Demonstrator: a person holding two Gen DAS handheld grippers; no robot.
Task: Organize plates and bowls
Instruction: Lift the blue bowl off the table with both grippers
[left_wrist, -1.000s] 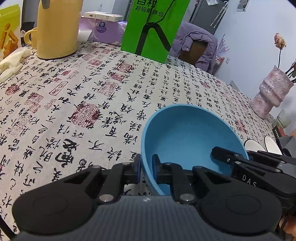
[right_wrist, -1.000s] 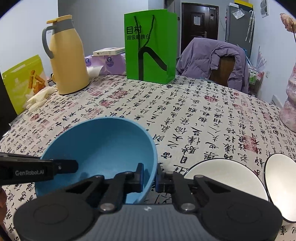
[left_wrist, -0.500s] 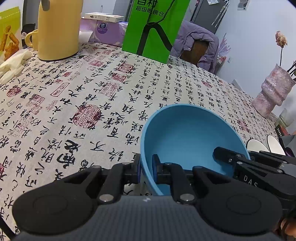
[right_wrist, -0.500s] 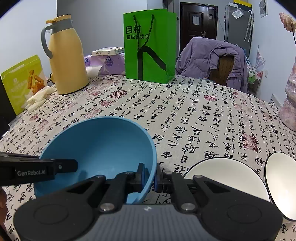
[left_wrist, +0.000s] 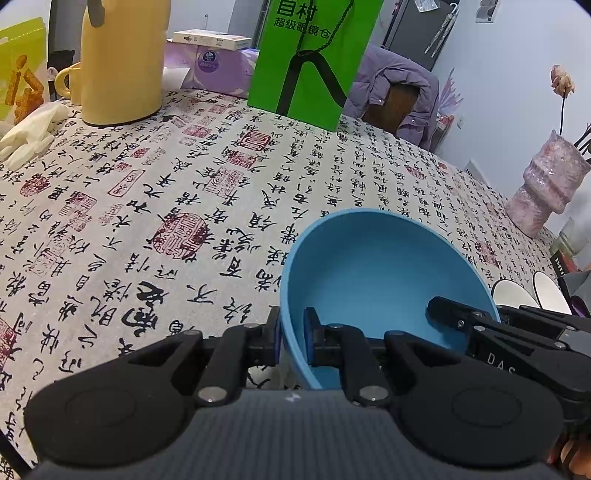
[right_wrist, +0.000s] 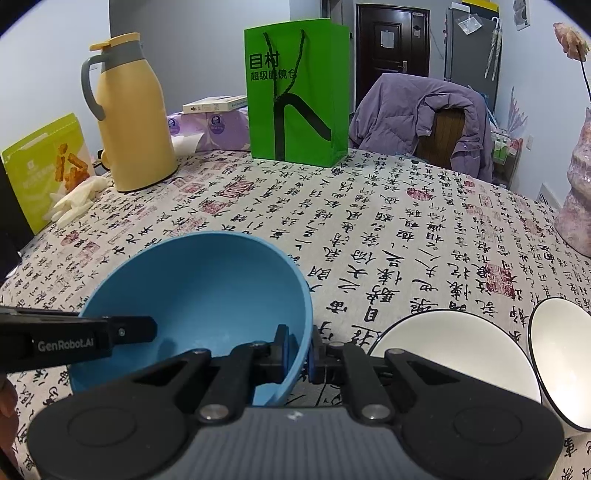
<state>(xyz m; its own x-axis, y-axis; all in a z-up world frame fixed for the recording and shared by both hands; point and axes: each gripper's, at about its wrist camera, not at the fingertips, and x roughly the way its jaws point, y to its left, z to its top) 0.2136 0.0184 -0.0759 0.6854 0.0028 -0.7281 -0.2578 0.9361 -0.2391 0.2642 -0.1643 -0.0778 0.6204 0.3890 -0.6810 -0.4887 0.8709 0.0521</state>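
A blue bowl (left_wrist: 376, 273) is held above the patterned tablecloth by both grippers. My left gripper (left_wrist: 292, 338) is shut on its left rim, one finger inside and one outside. My right gripper (right_wrist: 298, 349) is shut on its right rim (right_wrist: 207, 291). Each gripper shows in the other's view: the right one (left_wrist: 480, 328) and the left one (right_wrist: 92, 334). Two white bowls with dark rims sit on the table to the right, one (right_wrist: 454, 354) nearer and one (right_wrist: 565, 362) at the edge of view. They also show small in the left wrist view (left_wrist: 513, 293).
A yellow thermos jug (right_wrist: 129, 114), a green paper bag (right_wrist: 299, 96), a snack box (right_wrist: 44, 166) and white gloves (right_wrist: 74, 199) stand at the far side. A pink vase (left_wrist: 546, 184) stands at the right. A chair with a purple jacket (right_wrist: 428, 122) is behind the table.
The bowl and both grippers have risen slightly and drifted a little; the grips on both rims are unchanged.
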